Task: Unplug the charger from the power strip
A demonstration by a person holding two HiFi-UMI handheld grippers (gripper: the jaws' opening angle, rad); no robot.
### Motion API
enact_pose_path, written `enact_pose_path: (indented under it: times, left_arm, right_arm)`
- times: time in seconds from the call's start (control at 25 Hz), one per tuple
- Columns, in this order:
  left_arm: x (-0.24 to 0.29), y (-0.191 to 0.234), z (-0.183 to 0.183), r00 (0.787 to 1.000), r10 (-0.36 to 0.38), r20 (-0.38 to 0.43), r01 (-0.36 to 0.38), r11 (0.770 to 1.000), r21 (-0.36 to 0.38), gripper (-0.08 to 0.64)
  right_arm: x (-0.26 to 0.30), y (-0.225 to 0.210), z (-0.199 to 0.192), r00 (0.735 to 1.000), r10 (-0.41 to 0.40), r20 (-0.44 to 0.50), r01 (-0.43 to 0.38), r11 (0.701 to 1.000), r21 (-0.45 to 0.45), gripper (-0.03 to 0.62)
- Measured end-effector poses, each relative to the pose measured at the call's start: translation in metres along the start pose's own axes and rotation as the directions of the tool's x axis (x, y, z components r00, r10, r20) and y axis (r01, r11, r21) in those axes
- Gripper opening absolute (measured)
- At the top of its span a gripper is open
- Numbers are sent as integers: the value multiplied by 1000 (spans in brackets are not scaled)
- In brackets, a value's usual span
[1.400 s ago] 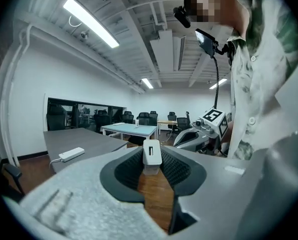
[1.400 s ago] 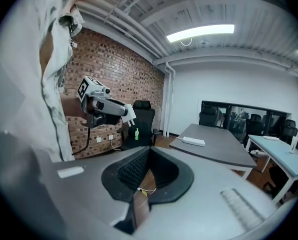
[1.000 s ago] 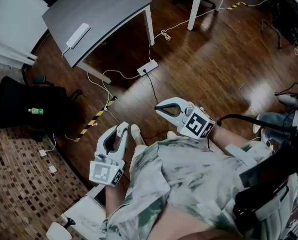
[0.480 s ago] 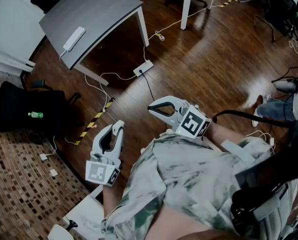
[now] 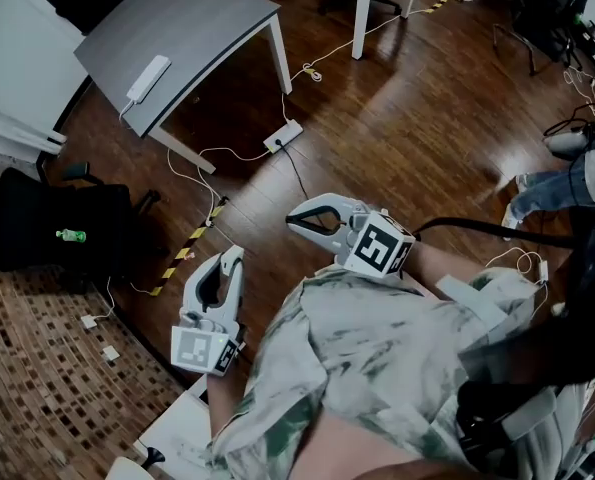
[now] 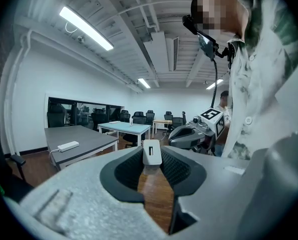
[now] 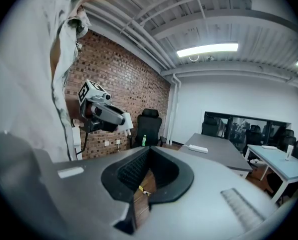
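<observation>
Dark wood floor spreads past the grey table, where a white power strip lies. A second strip sits on the floor near that table's leg. I see my left gripper clamped on the charger, a small white block with one slot, held well clear of the table. Its prongs are out of sight, and the head view barely shows it. My right gripper is closed on nothing.

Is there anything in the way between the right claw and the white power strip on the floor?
Nothing visible does. Only bare floor lies between the right claw and the strip, with a black cable lying flat on it.
</observation>
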State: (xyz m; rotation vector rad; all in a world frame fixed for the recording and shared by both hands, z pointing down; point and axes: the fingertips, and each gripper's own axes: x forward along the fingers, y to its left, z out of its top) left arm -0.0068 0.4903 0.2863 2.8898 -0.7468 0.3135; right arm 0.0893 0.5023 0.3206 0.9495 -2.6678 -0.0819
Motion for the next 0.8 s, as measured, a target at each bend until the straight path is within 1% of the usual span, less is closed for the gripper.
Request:
enact_pose_path:
  times: [0.24,0.52,0.8]
  left_arm:
    - [-10,-4,-7,1000,-24,5,24,1000,-3,106]
    - [-12,-9,-9,1000,-30,-3,30,1000,-10,106]
    - [-6,-16,-8,1000,-27,-5,27,1000,-2,106]
  right_arm:
    - [3,15,-2,1000,-6,-21,6,1000,3,3]
    - [-1,23,-10,998,-5,-61,7,1000,27,3]
    - [-9,21,-16,999,-6,-54,8,1000,27,3]
